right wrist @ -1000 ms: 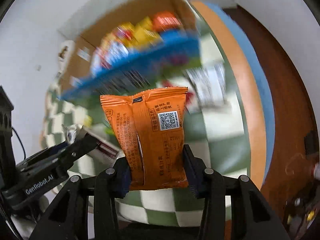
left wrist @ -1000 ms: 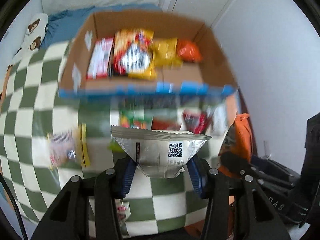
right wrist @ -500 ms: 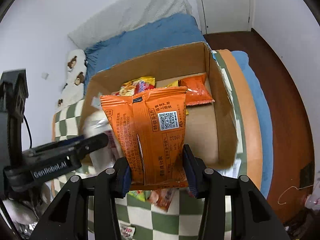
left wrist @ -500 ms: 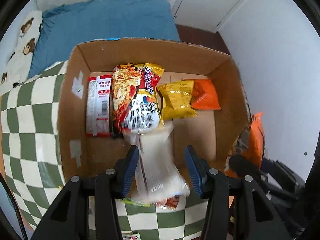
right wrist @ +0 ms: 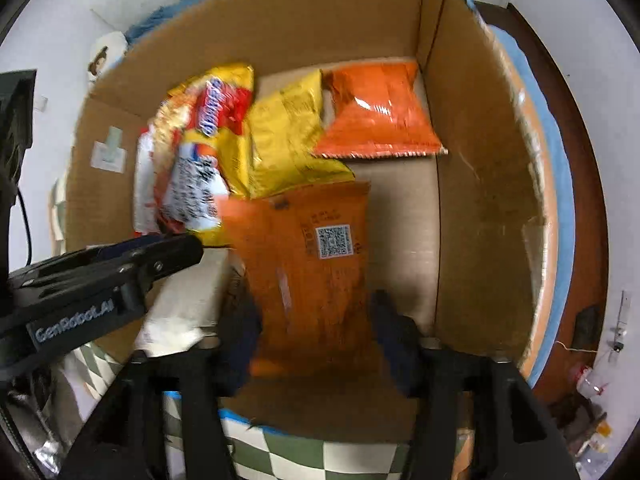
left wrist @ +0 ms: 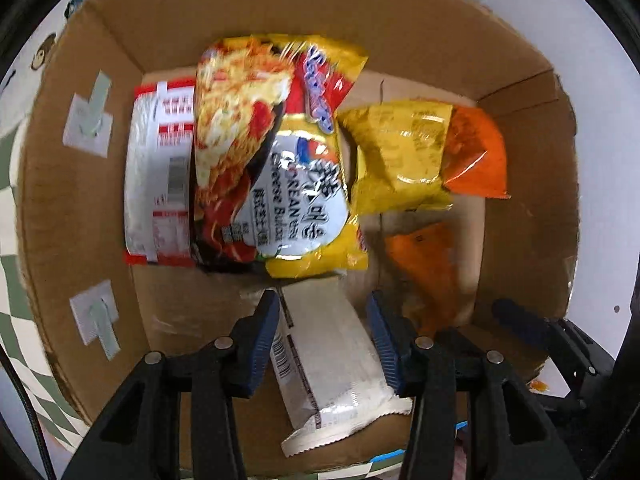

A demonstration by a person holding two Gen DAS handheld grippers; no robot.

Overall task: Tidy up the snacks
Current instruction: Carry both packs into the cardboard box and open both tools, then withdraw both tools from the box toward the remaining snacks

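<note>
The box (left wrist: pixel 80 208) holds, from left to right, a white pack (left wrist: pixel 158 176), noodles (left wrist: pixel 272 152), a yellow bag (left wrist: pixel 400 156) and an orange bag (left wrist: pixel 476 152). The left gripper (left wrist: pixel 324 336) is clamped on a white packet (left wrist: pixel 332 360) inside it. The right gripper (right wrist: pixel 316 340) has just been opening, its jaws apart; an orange packet (right wrist: pixel 308 264) is between them, over the box floor.

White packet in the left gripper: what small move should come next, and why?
Probably open the left gripper and let the white packet drop. It hangs low inside the box, over bare cardboard floor just in front of the noodle bag, so a release should land it in a free spot.
</note>
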